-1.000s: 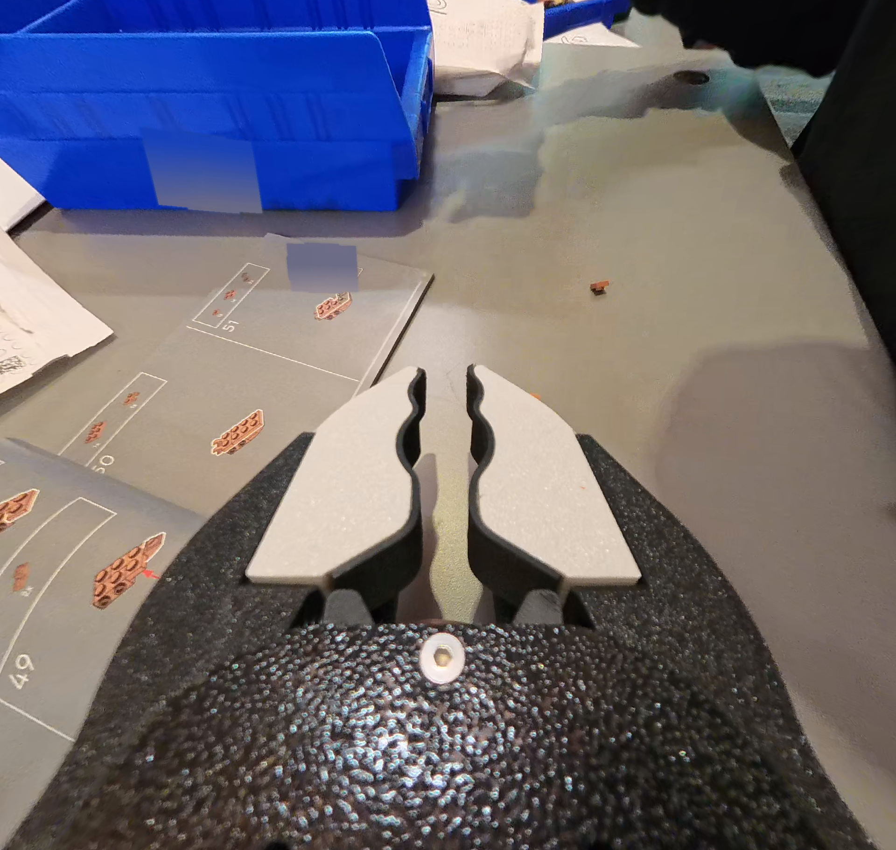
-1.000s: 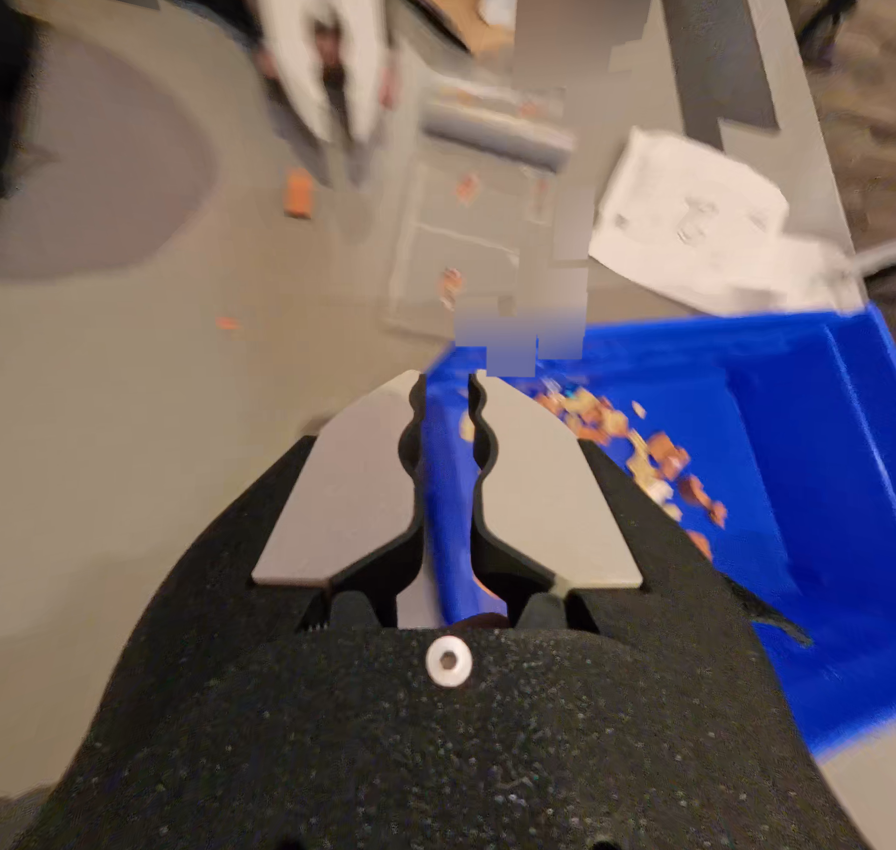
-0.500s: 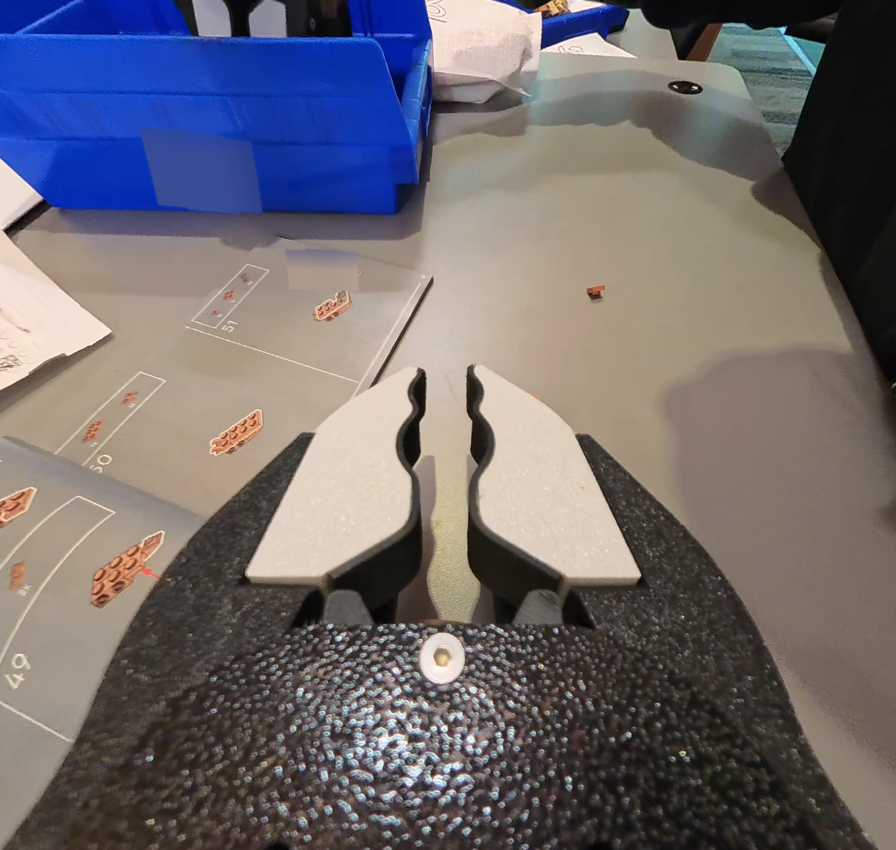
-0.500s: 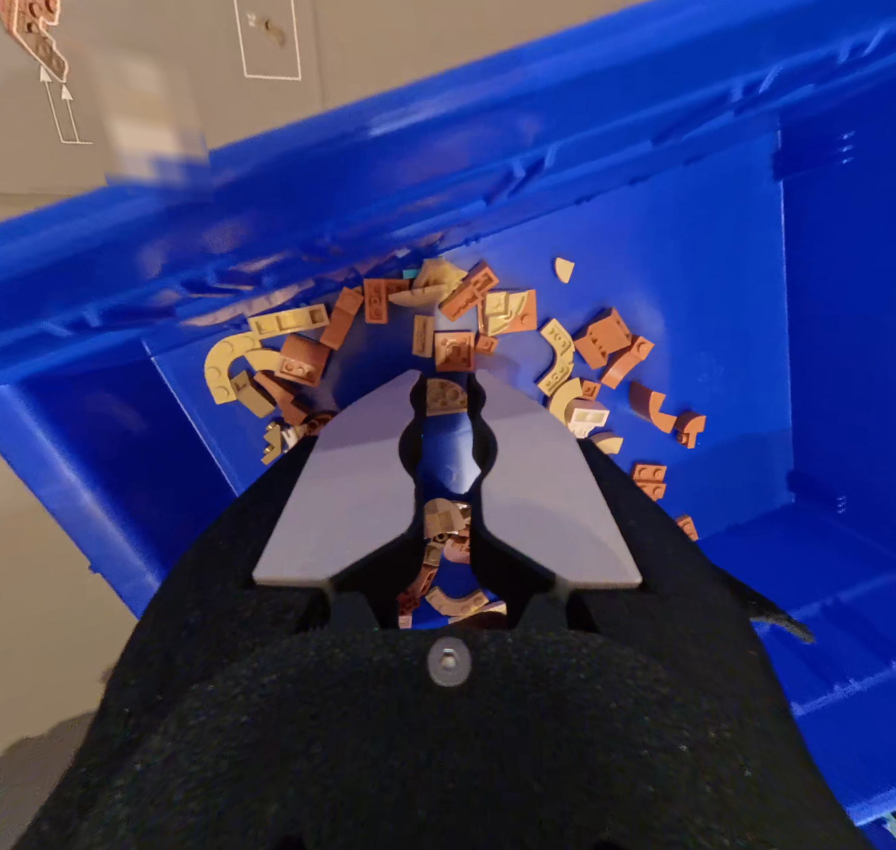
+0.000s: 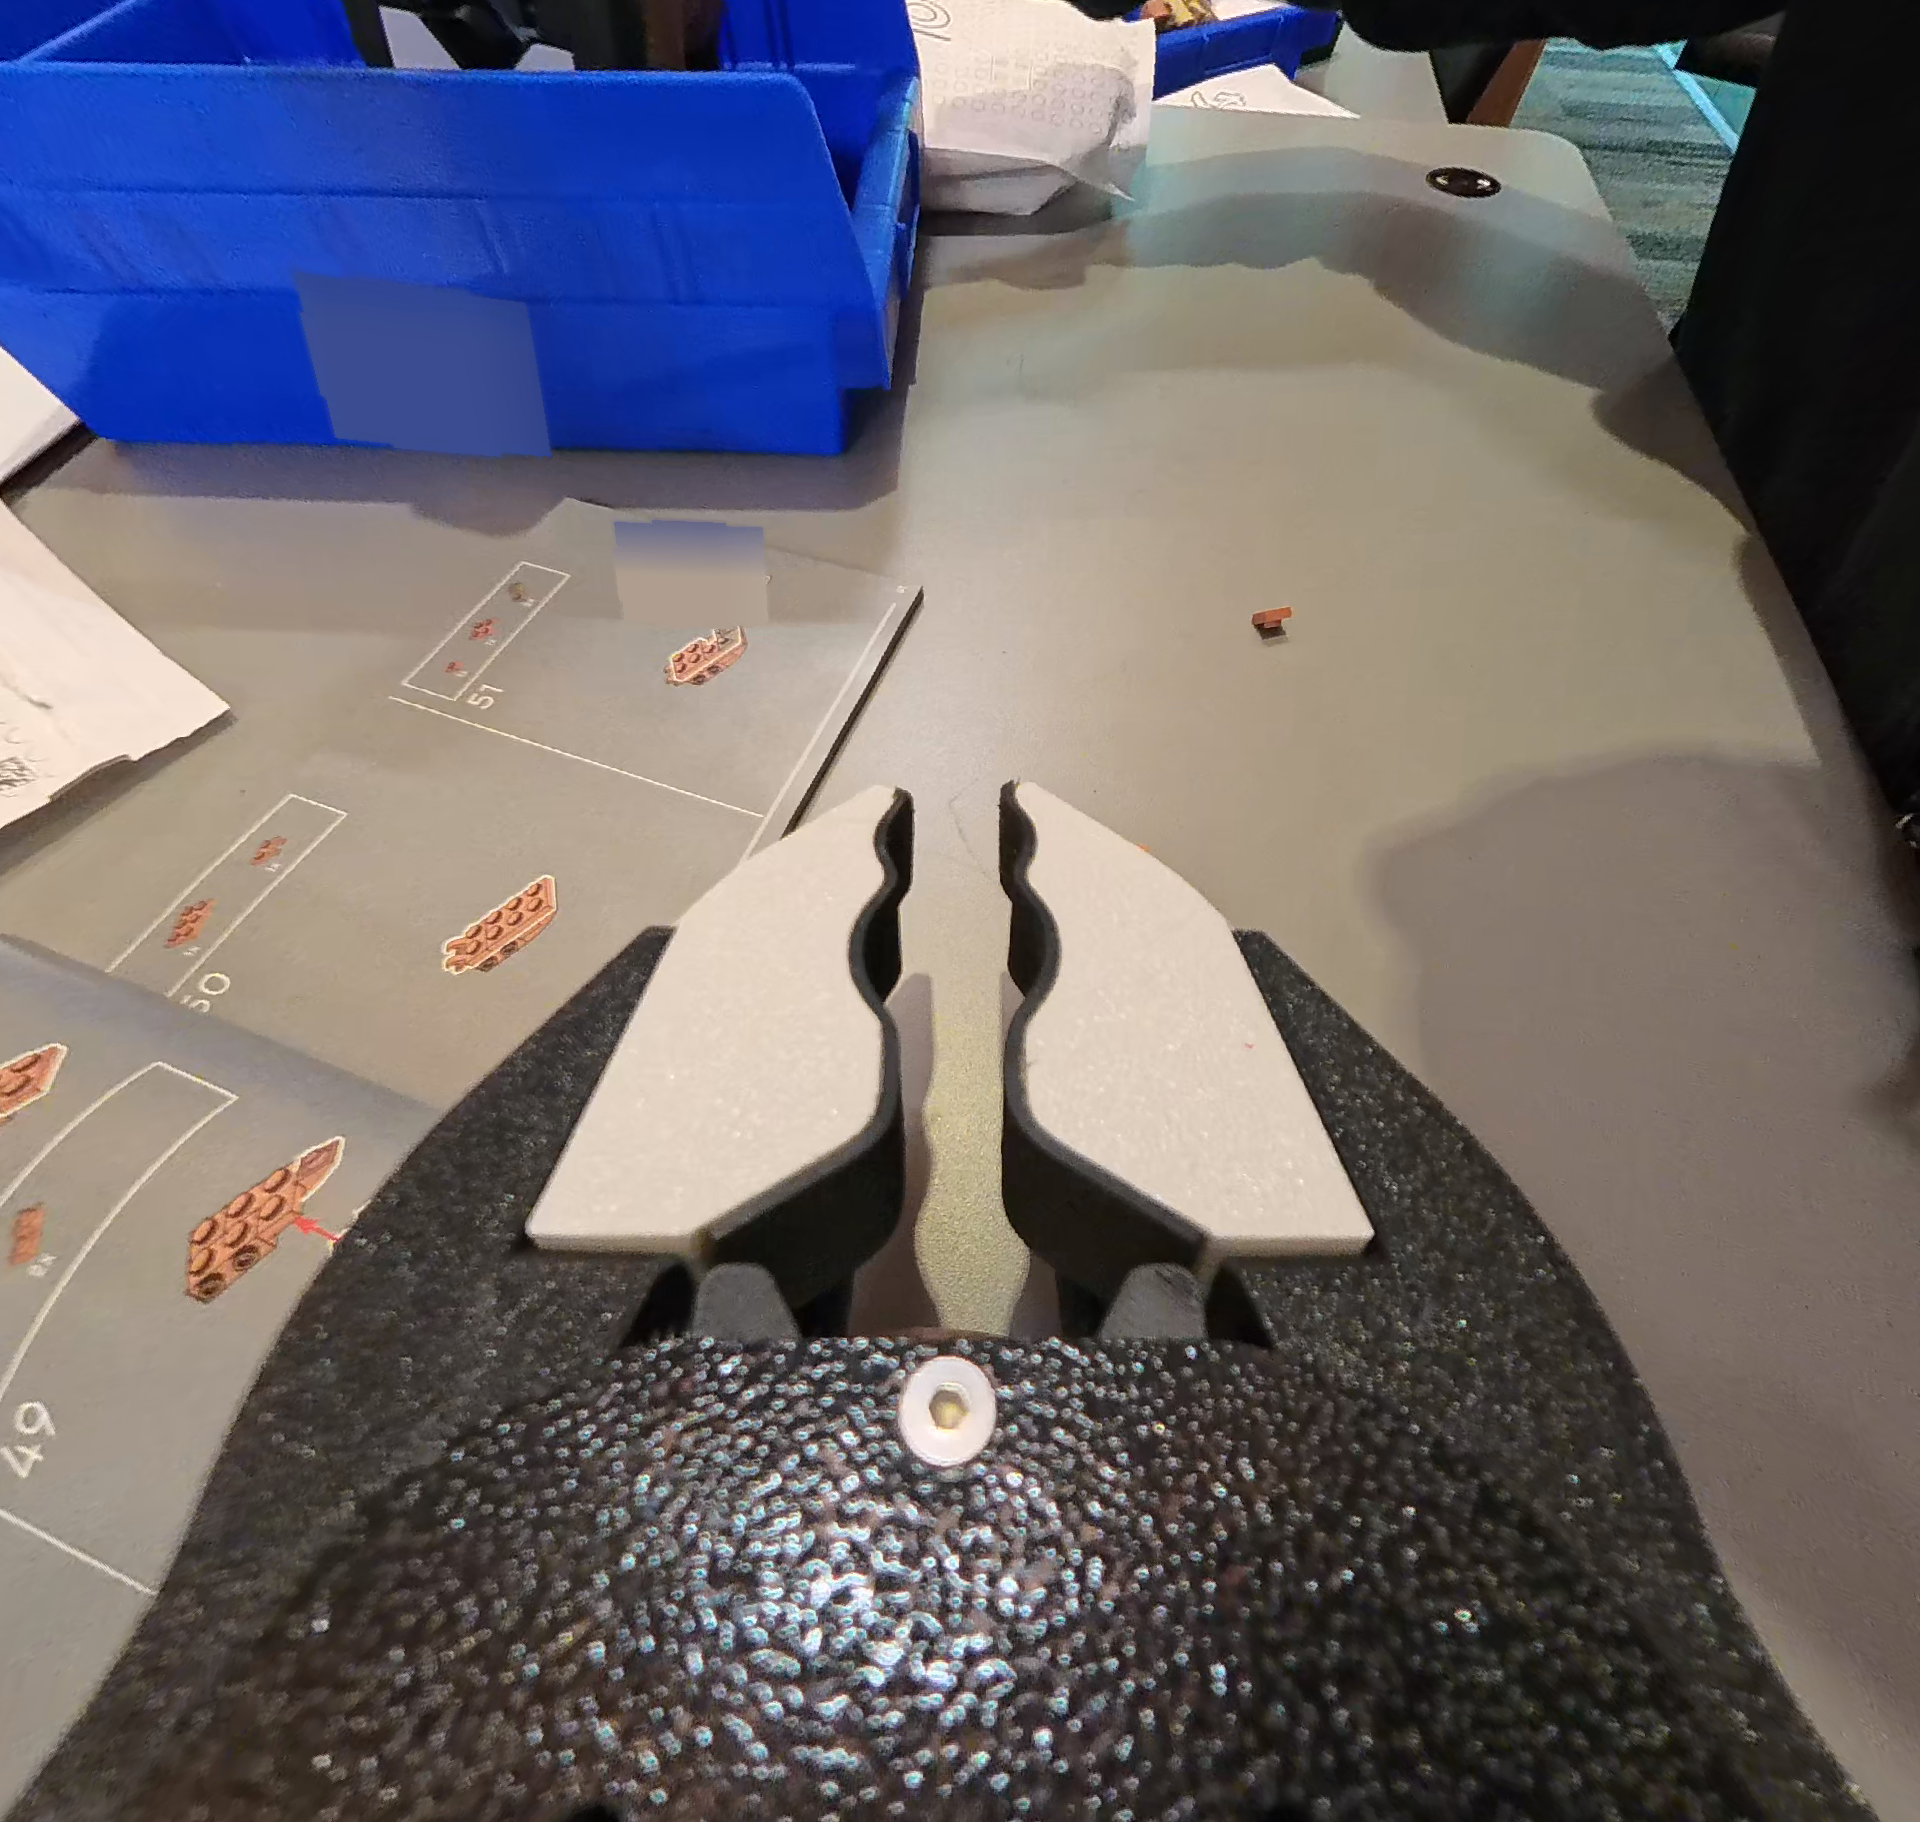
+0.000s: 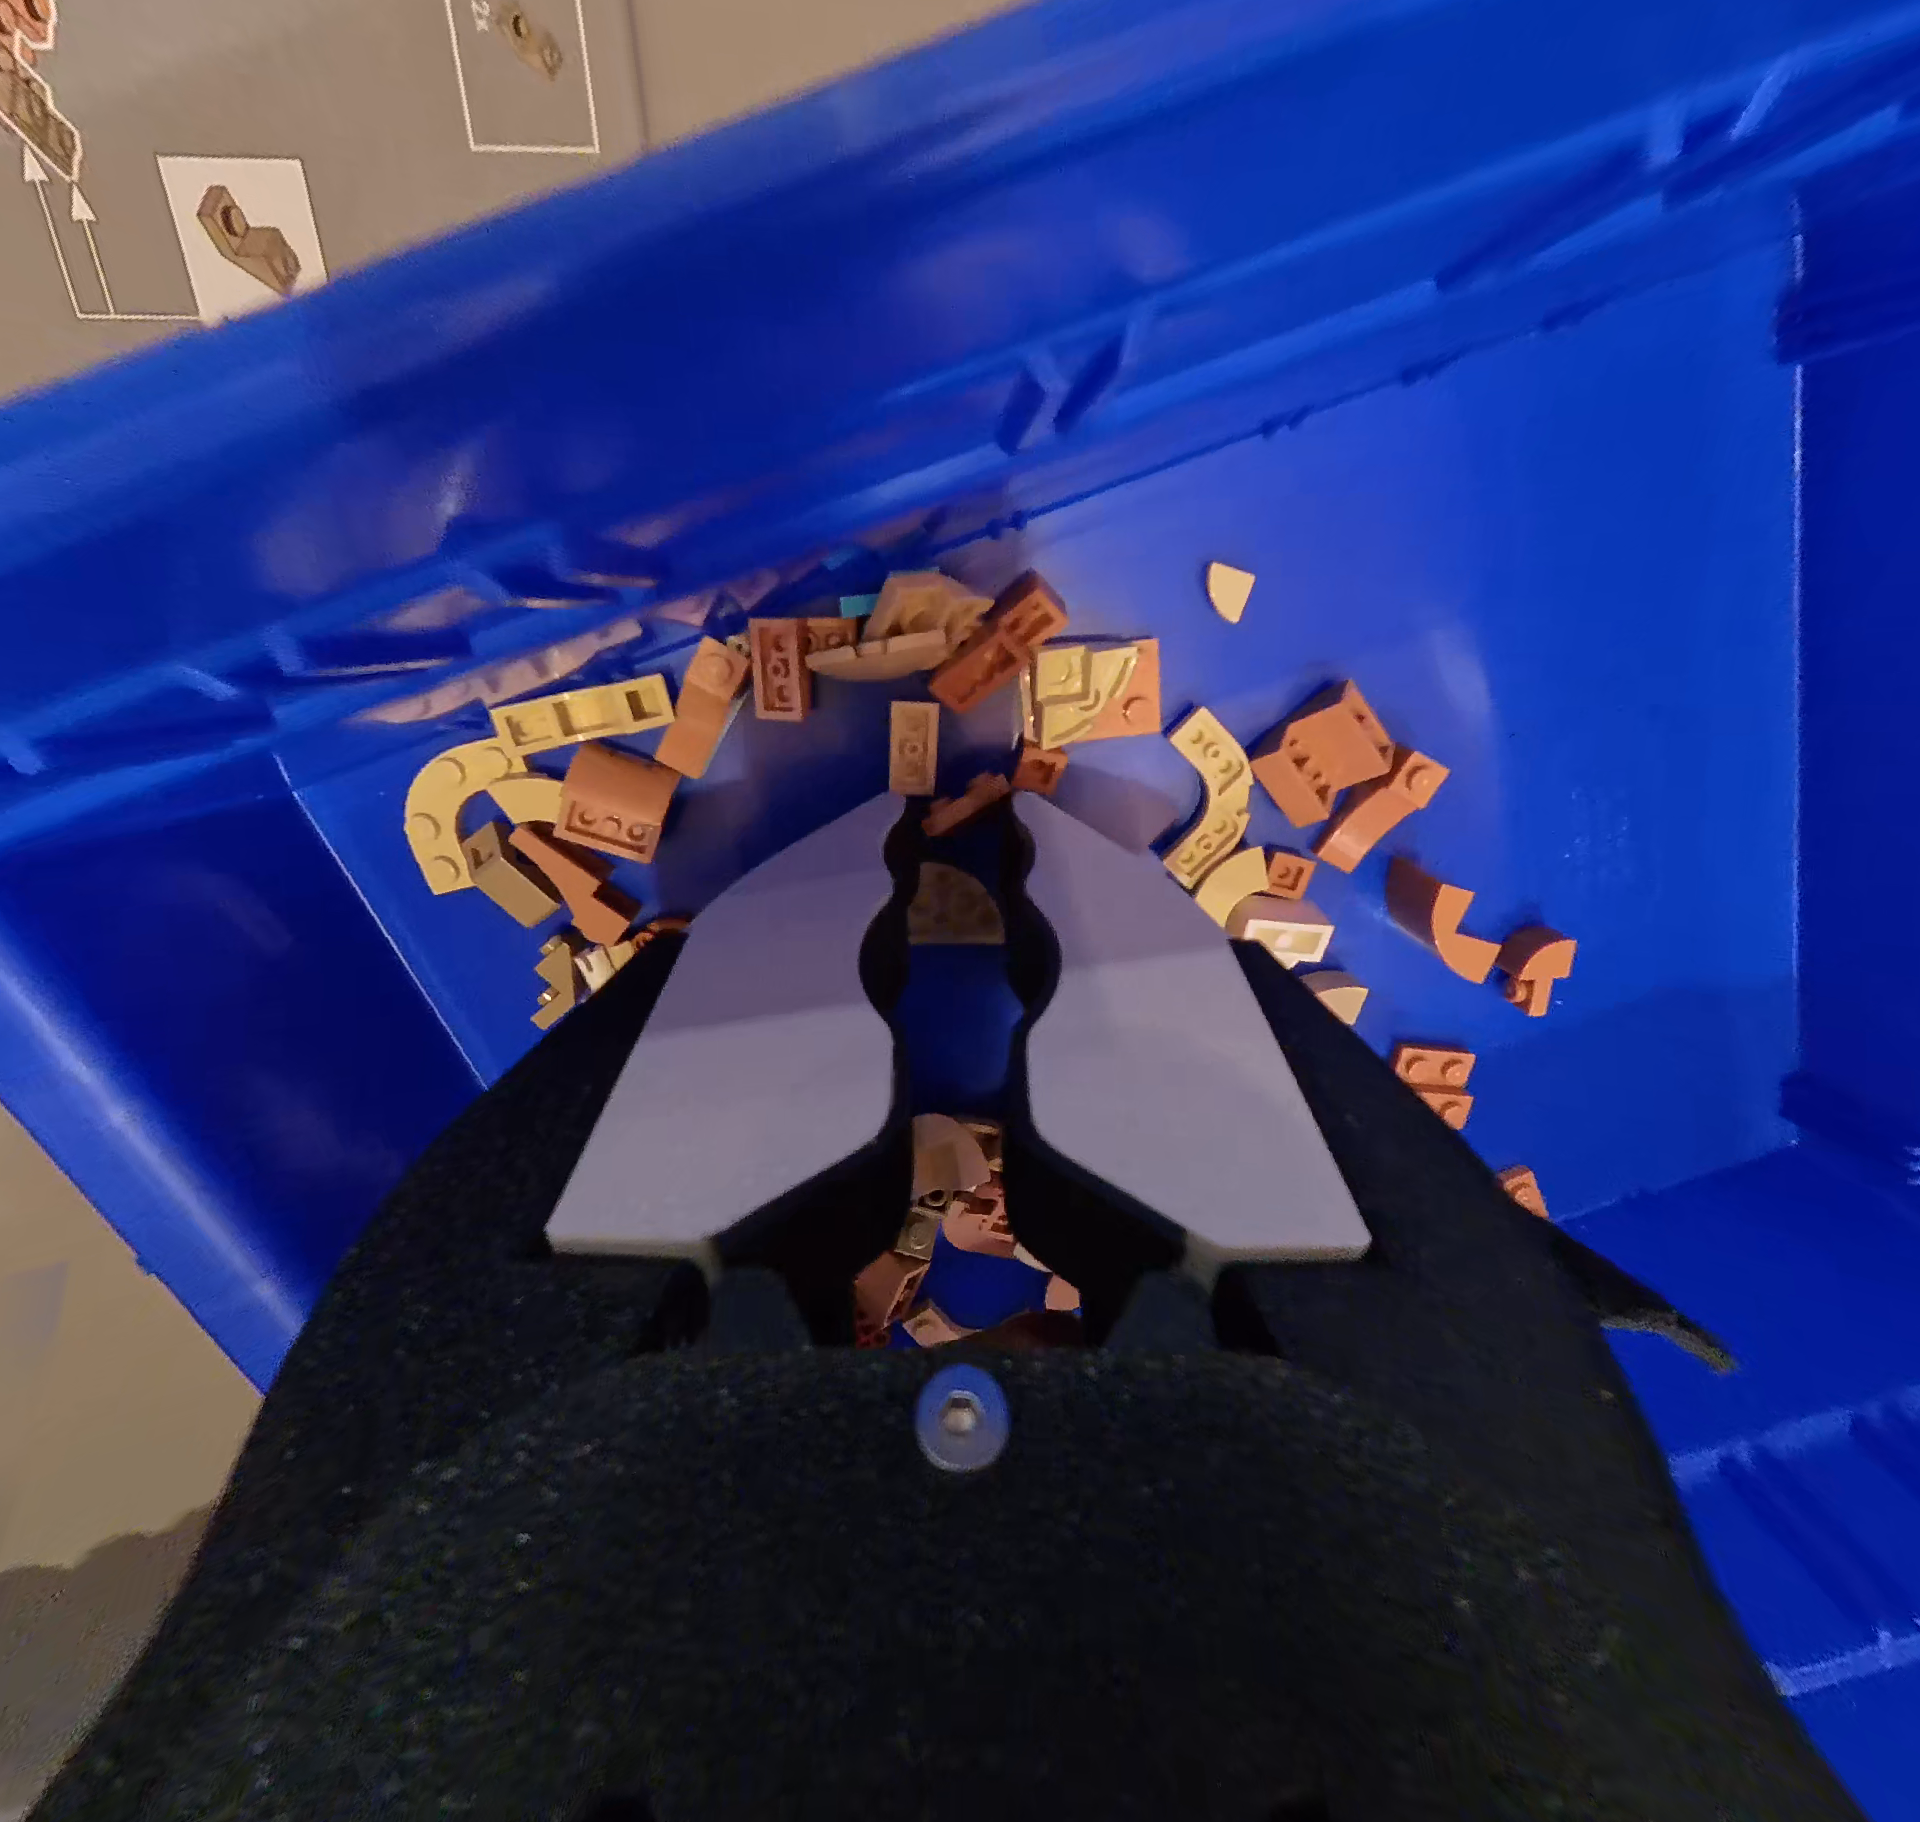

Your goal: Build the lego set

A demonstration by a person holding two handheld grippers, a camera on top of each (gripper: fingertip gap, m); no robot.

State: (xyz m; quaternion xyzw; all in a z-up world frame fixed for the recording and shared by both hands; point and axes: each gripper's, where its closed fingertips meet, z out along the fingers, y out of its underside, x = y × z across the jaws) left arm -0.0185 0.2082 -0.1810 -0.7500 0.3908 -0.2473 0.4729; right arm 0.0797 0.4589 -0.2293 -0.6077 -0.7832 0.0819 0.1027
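My right tool [image 6: 961, 808] is down in the blue bin [image 6: 1351, 318], tips about a small brown plate [image 6: 968, 798] (light, stiff, slick, best pinched across its 2 long edges), grip I cannot tell, while my left tool [image 5: 956, 806] hangs slightly parted and empty over the tabletop [image 5: 1299, 941].

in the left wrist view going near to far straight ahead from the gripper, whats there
Left gripper, open over bare grey tabletop → small reddish-brown brick lying alone, slightly right → crumpled white printed paper sheet beside the blue plastic bin → round black hole in the table.
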